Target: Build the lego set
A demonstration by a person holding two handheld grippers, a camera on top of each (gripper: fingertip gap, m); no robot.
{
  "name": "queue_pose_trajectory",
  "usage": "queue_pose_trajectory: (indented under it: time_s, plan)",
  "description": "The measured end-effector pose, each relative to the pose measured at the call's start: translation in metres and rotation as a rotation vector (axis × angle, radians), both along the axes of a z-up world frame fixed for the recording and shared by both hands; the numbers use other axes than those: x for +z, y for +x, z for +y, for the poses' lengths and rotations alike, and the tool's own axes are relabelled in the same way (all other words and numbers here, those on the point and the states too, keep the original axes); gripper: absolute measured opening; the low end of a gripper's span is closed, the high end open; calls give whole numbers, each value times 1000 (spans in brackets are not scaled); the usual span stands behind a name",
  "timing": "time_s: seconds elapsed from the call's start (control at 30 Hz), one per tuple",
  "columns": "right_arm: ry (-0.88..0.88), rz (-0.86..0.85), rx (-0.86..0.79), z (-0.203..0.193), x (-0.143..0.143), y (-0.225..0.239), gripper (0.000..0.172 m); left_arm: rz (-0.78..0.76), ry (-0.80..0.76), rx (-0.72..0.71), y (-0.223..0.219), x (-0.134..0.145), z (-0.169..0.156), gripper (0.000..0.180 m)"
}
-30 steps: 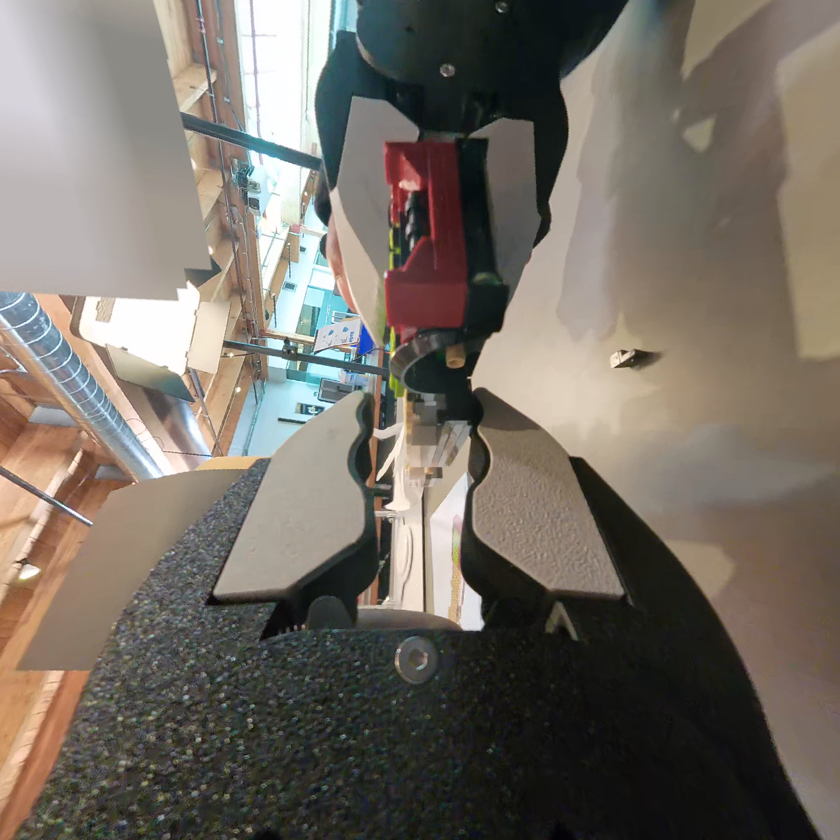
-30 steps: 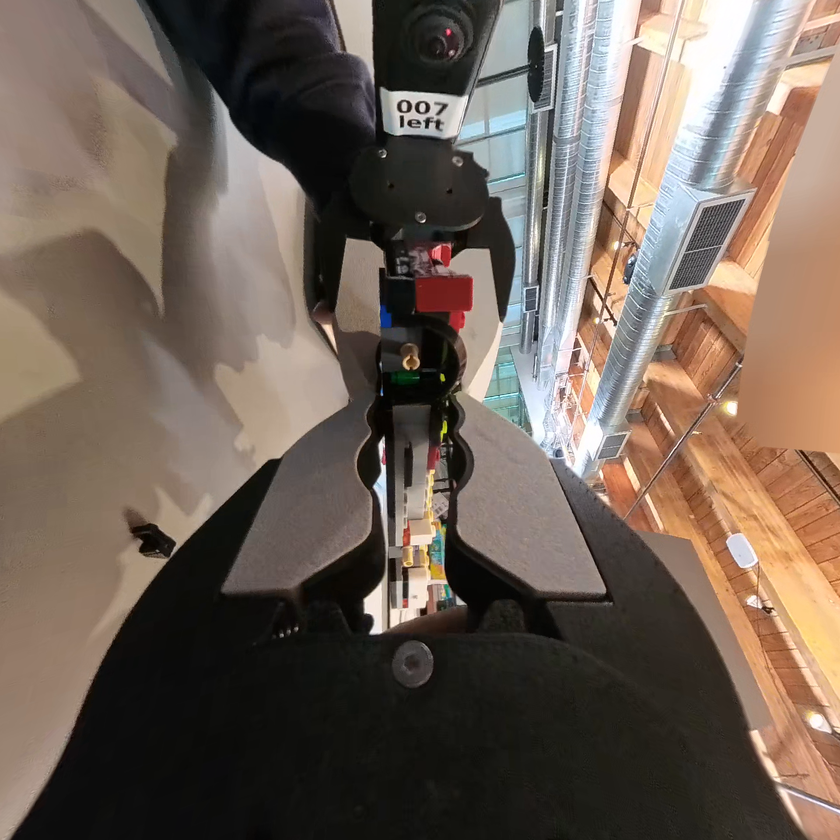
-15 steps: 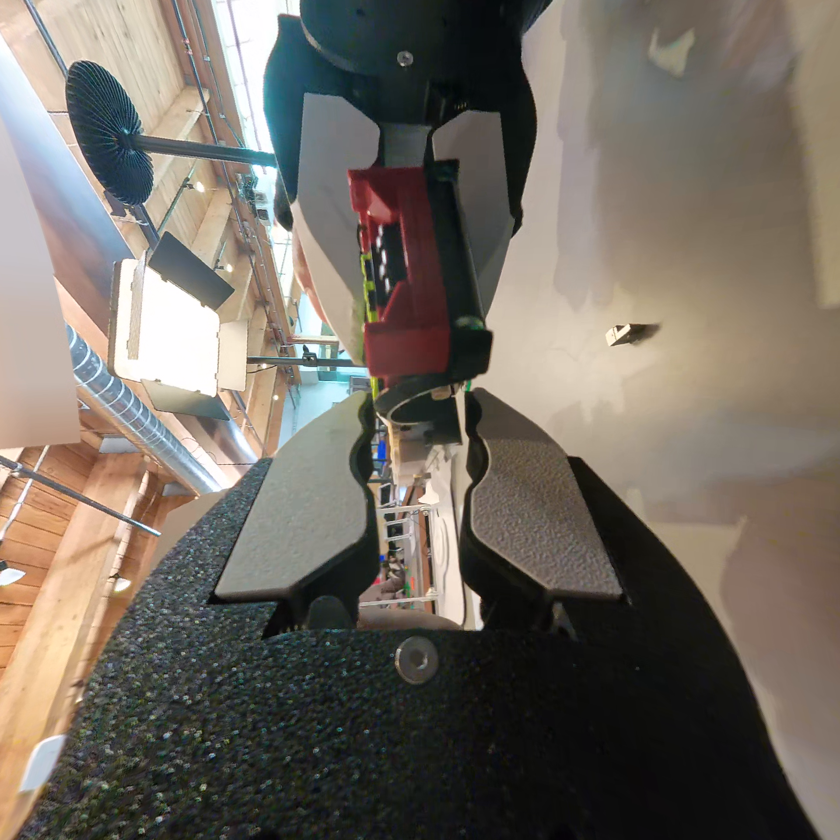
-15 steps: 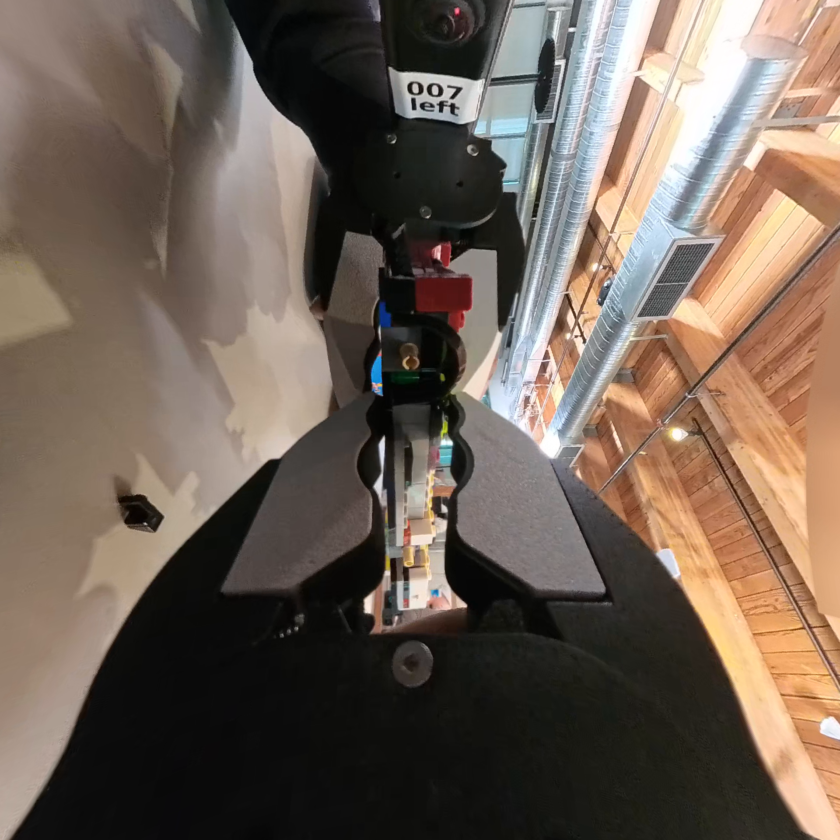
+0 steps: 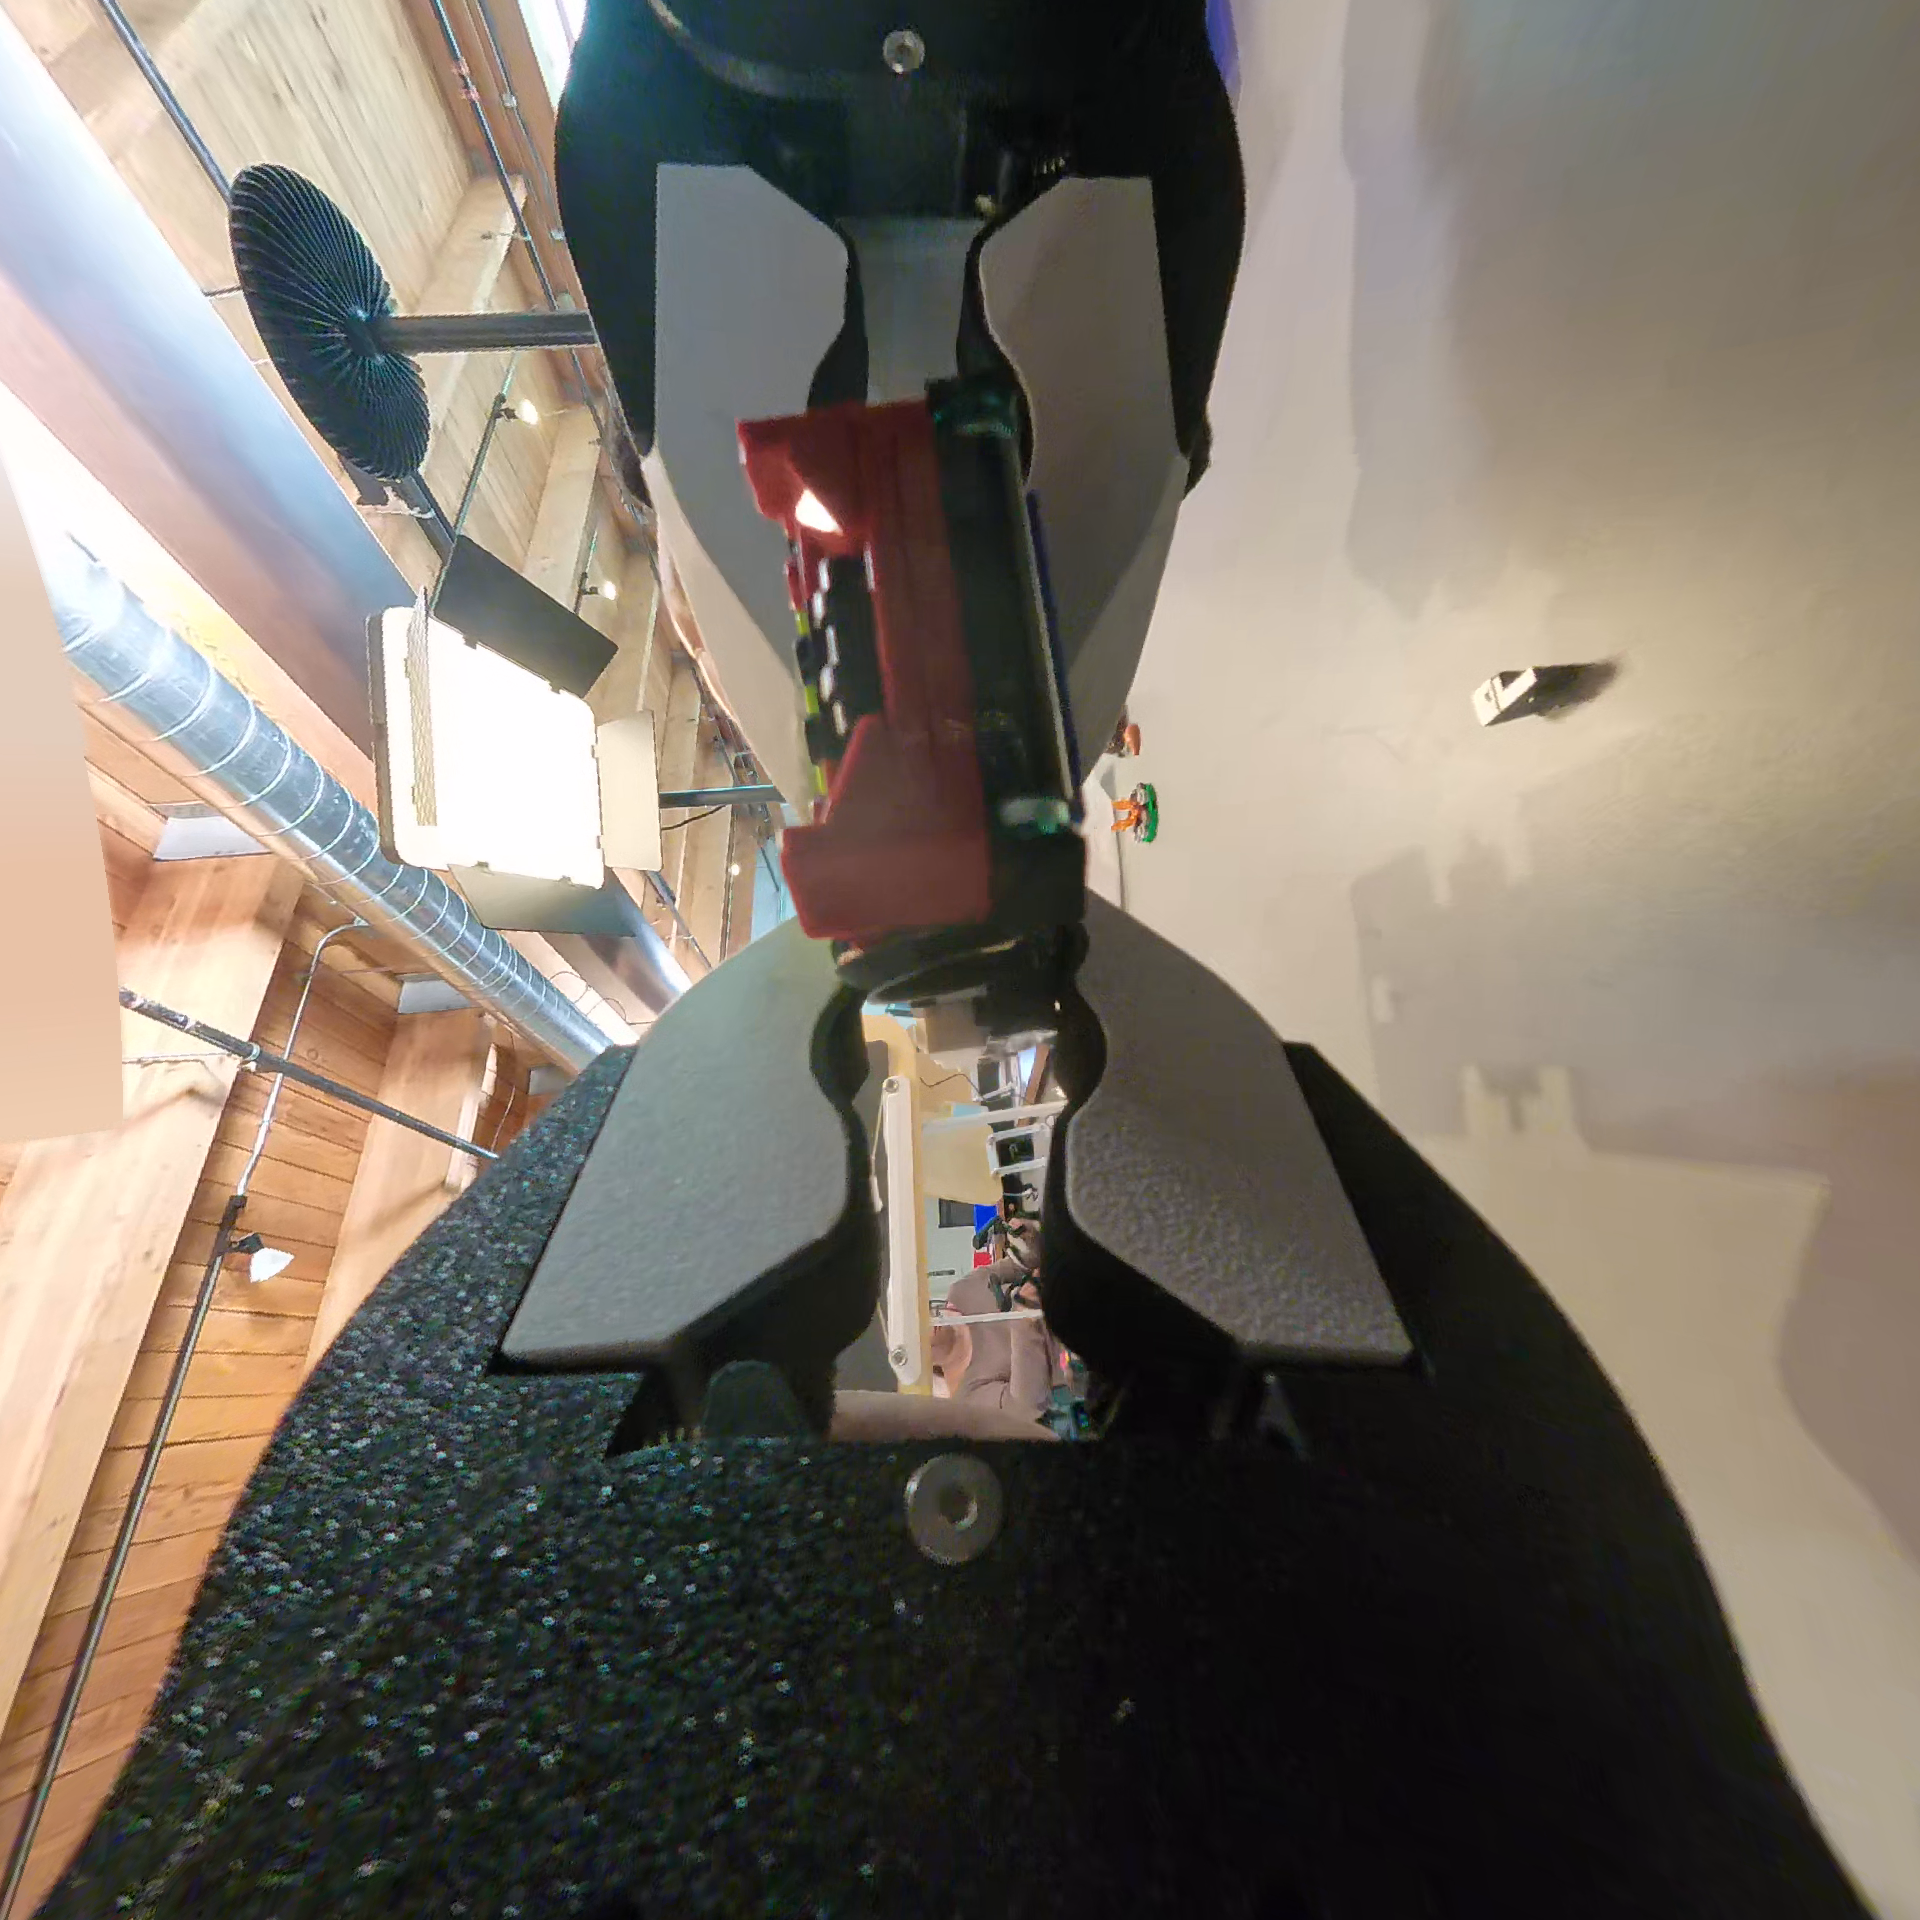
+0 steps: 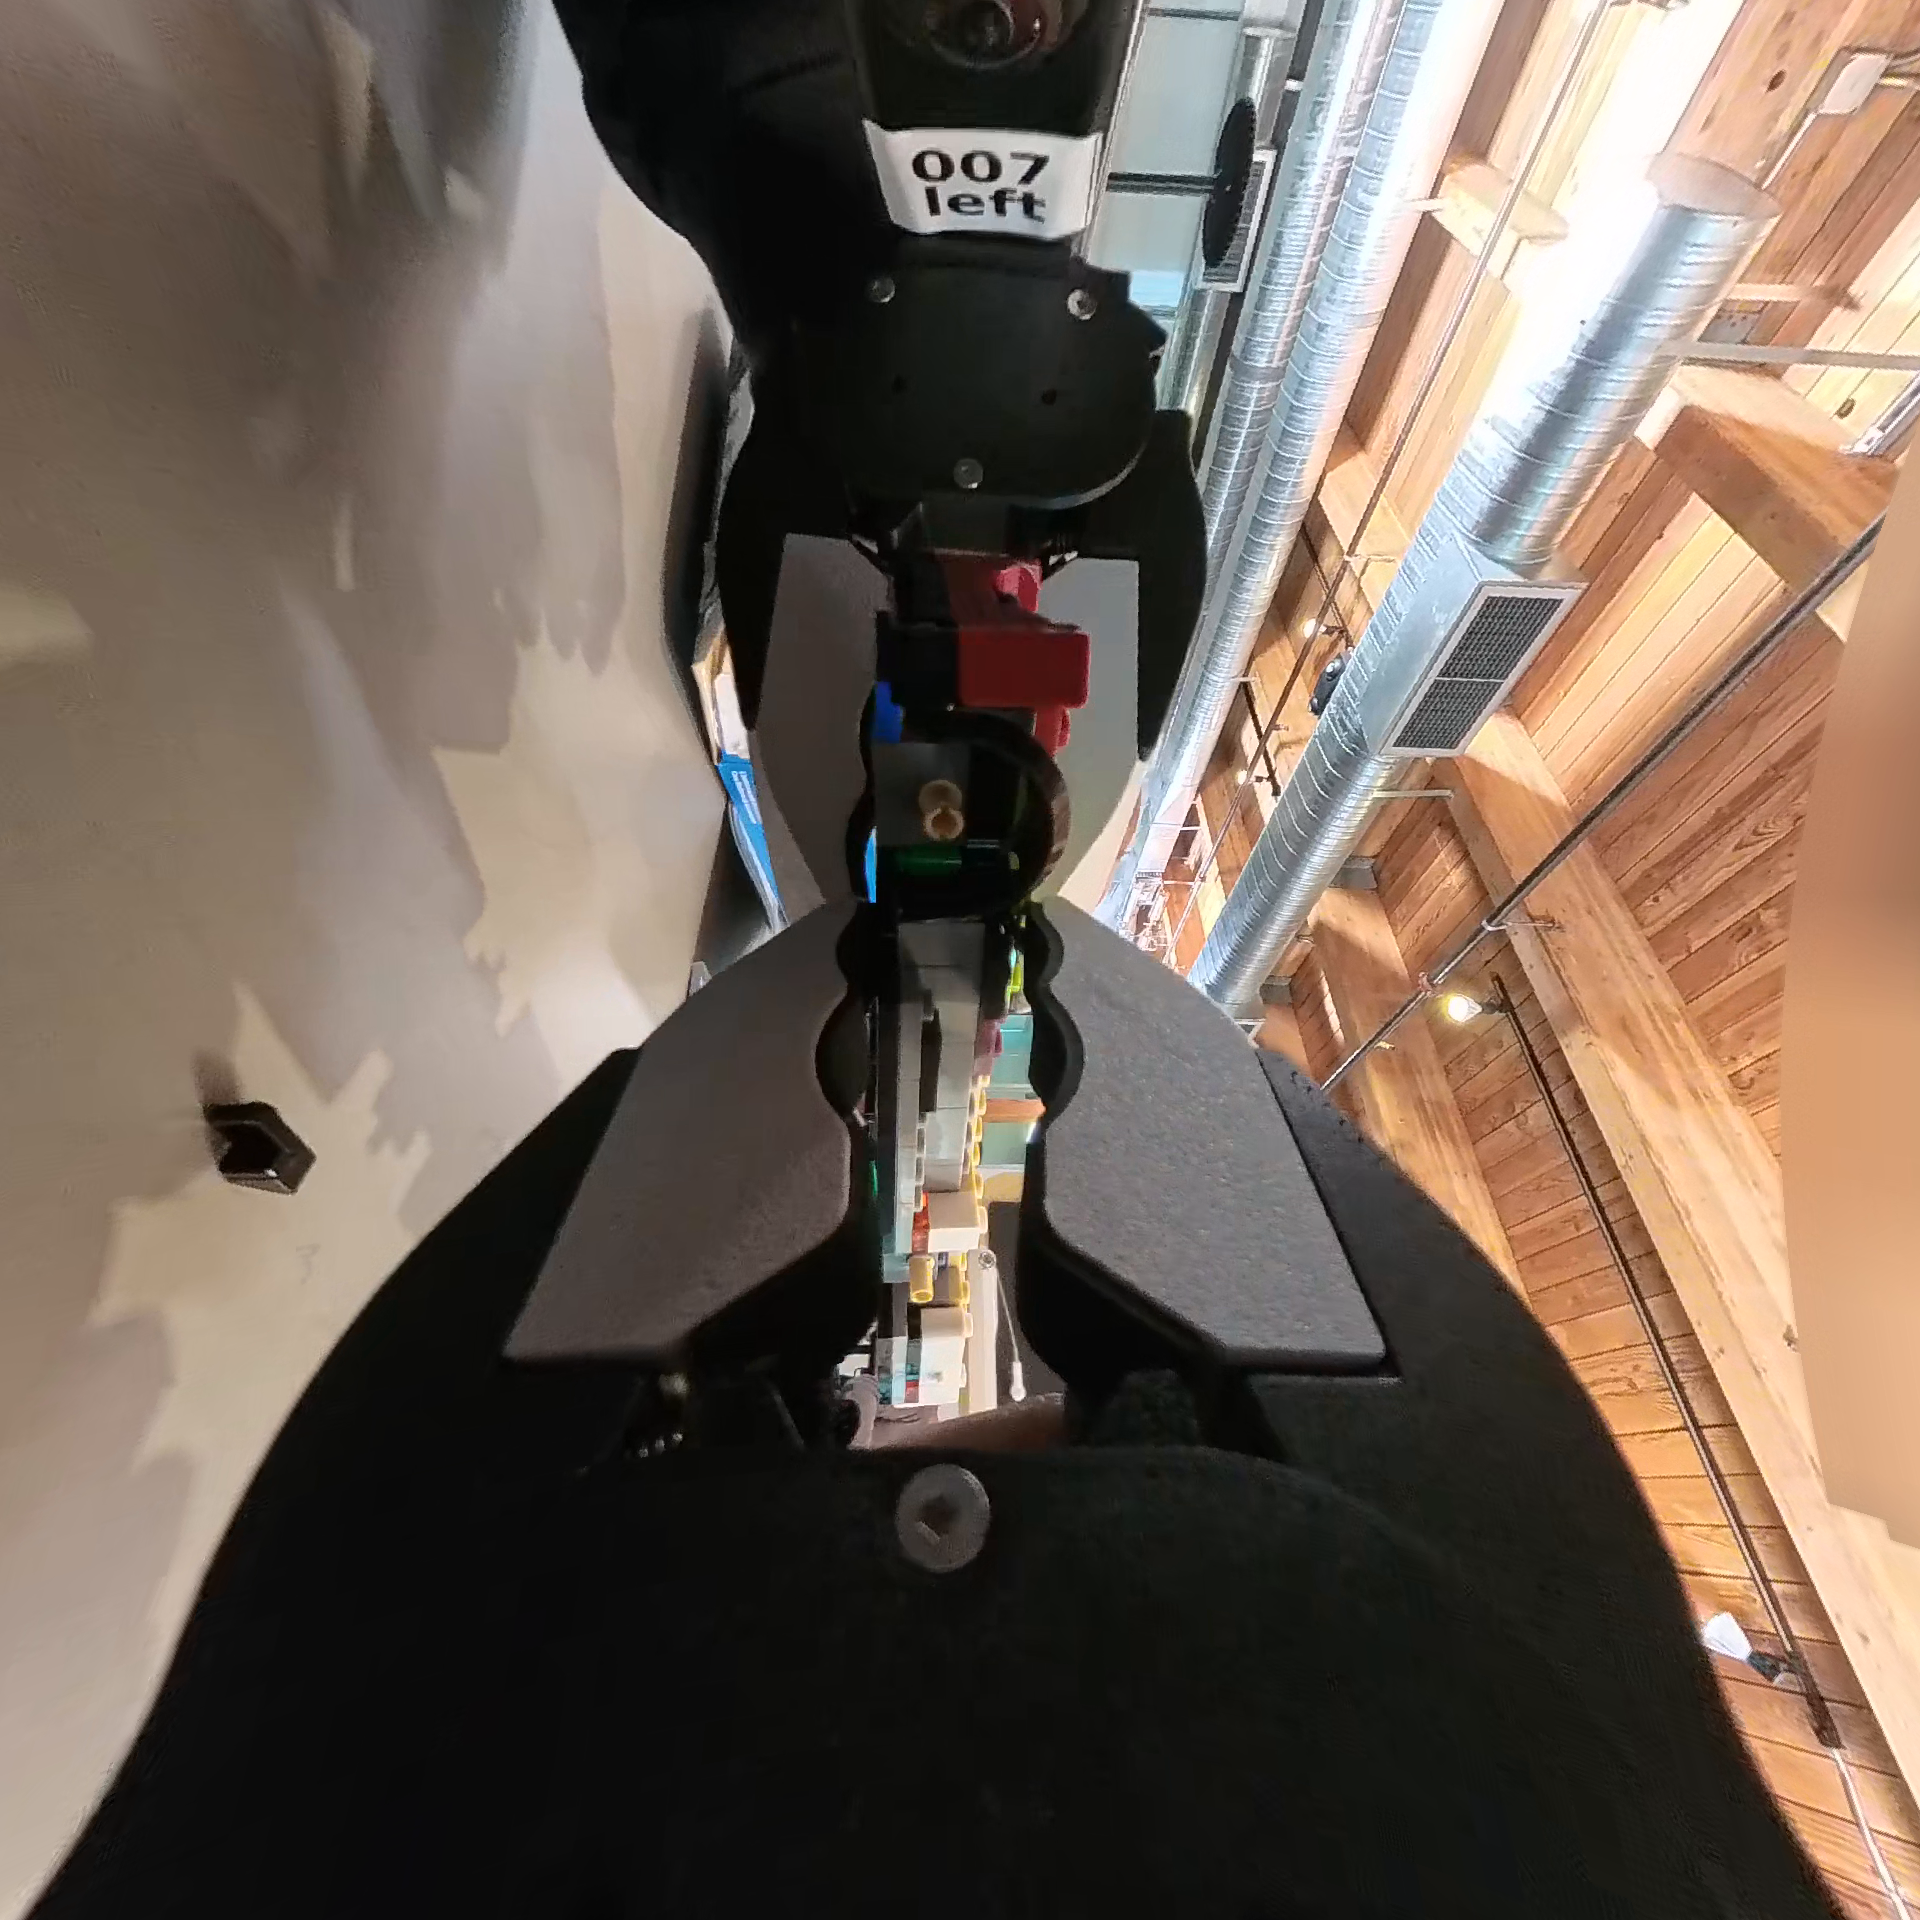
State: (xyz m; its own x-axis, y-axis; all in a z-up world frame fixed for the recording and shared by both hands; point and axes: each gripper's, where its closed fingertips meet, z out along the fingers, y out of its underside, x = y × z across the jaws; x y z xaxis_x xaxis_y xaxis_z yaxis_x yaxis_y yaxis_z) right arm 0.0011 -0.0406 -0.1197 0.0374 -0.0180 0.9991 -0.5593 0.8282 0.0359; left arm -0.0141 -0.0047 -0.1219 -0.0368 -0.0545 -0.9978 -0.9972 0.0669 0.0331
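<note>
Hand-held gripper (image 6: pixel 951 935) on the right clamps a toy-brick model (image 6: pixel 935 1091).

The fingers (image 6: pixel 727 1143) of my right gripper (image 6: pixel 945 935) cover both flanks of the red, black and grey toy-brick model (image 6: pixel 1023 665), so most of its length is out of sight. Its black curved end sits at the tips of my left gripper (image 5: pixel 951 977). That spot is blurred, and I cannot tell whether those fingers press on it. Each view's top edge cuts off the opposite gripper's body. On the pale table (image 5: pixel 1558 312), a small white-and-black piece (image 5: pixel 1538 694) and a tiny orange-and-green thing (image 5: pixel 1138 810) are too small to identify.
</note>
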Motion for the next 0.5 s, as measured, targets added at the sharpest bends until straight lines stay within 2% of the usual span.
queue_pose_trajectory:
  time_s: [0.5]
  plan:
    - [-5,-6,9,1,1,0,27,13,-16,16,-1,-1,2,30]
